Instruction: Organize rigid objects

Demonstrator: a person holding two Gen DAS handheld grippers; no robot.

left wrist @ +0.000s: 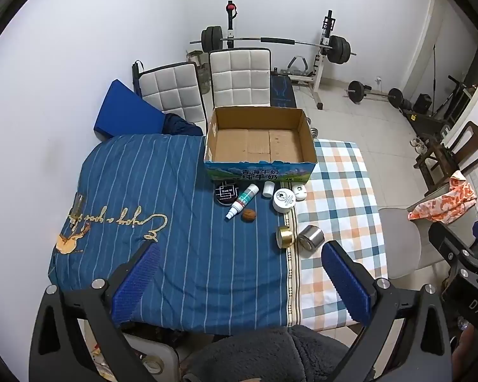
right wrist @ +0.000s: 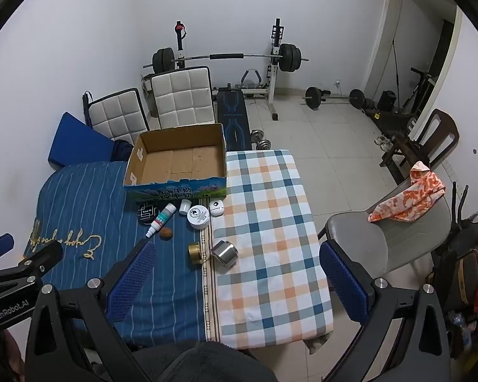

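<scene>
An open, empty cardboard box (left wrist: 259,141) (right wrist: 178,159) stands at the table's far side. In front of it lie a black round tin (left wrist: 227,193) (right wrist: 147,214), a white squeeze bottle (left wrist: 242,201) (right wrist: 161,219), a small white cap (left wrist: 268,188) (right wrist: 185,207), a white jar (left wrist: 284,200) (right wrist: 199,217), a small white round case (left wrist: 299,191) (right wrist: 216,208) and a walnut (left wrist: 249,215) (right wrist: 166,233). Nearer lie a gold tape roll (left wrist: 285,237) (right wrist: 195,253) and a silver cylinder (left wrist: 310,237) (right wrist: 224,251). My left gripper (left wrist: 242,283) and right gripper (right wrist: 235,283) are open, empty, above the near edge.
The table wears a blue striped cloth (left wrist: 162,222) on the left and a checked cloth (right wrist: 271,222) on the right. Two white padded chairs (left wrist: 239,76) stand behind the box. A grey chair (right wrist: 382,238) with an orange cloth stands right. Weights lie on the floor.
</scene>
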